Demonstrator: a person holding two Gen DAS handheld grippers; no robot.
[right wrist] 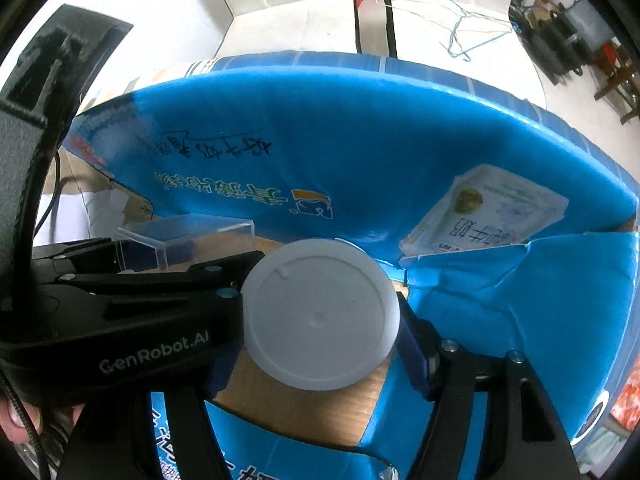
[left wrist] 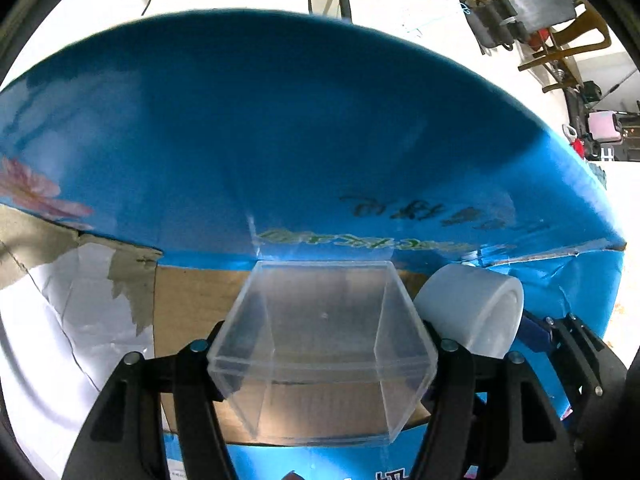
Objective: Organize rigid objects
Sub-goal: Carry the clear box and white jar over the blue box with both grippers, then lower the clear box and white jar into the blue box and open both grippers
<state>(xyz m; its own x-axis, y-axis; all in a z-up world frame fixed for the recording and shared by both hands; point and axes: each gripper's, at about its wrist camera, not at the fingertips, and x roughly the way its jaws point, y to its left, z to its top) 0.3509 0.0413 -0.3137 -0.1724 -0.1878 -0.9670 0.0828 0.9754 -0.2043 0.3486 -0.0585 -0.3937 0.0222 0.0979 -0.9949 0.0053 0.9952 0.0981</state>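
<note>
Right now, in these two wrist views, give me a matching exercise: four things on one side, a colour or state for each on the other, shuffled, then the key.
Things:
1. clear plastic box
2. white round container
3. cardboard carton
4. wire hanger

Colour or state:
A. lying on the pale floor beyond the carton
B. blue outside, brown inside, flaps open
C. held between the left tongs
D. held between the right tongs

Pairs: 1-C, 2-D, 3-B, 4-A

left gripper (left wrist: 322, 364): black, silver screws | right gripper (right wrist: 320, 344): black, apparently blue pads
</note>
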